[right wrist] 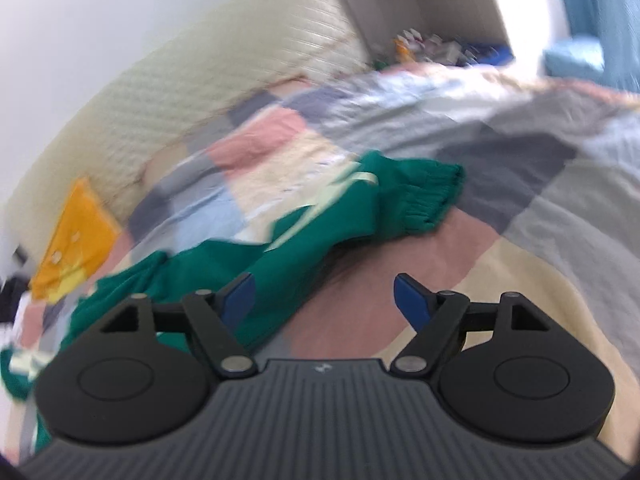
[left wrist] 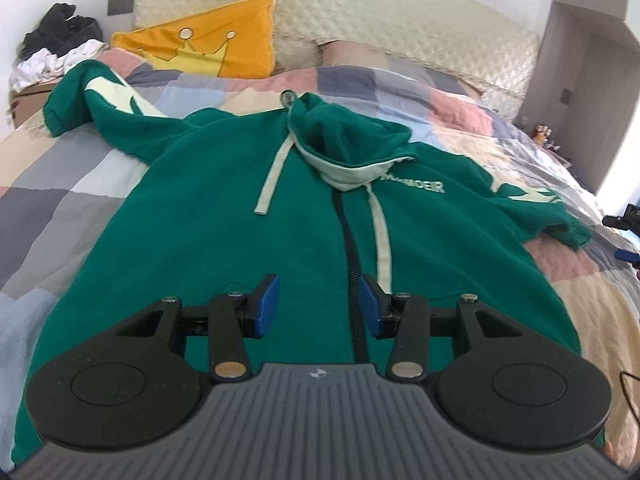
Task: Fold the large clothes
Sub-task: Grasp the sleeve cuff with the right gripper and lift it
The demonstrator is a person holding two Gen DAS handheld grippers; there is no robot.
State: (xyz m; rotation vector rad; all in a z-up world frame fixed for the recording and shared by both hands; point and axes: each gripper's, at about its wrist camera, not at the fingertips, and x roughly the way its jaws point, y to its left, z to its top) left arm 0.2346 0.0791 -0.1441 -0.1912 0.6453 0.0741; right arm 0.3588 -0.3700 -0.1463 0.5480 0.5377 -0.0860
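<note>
Hoodie: a green zip hoodie (left wrist: 224, 216) lies flat, front side up, on the bed; it fills the middle of the left wrist view, with the hood (left wrist: 348, 140) toward the top of the frame.
Zipper: a dark zipper (left wrist: 352, 248) runs down the middle, with two pale drawstrings beside it.
Sleeves: one sleeve (left wrist: 80, 92) reaches to the upper left of the frame; the other sleeve (right wrist: 400, 208) lies in the middle of the right wrist view, its ribbed cuff (right wrist: 440, 196) pointing to the right.
Left tool: the left tool (left wrist: 320, 304) is at the lower centre of its frame, over the lower front of the hoodie; its blue pads are apart and nothing is between them.
Right tool: the right tool (right wrist: 324, 300) is at the lower centre of its frame, wide apart and holding nothing; the sleeve is just beyond its left finger. This view is blurred.
Bed: a patchwork quilt (left wrist: 60, 184) covers the bed.
Pillow: an orange pillow (left wrist: 208, 40) leans on the cream headboard (left wrist: 400, 20) in the upper left.
</note>
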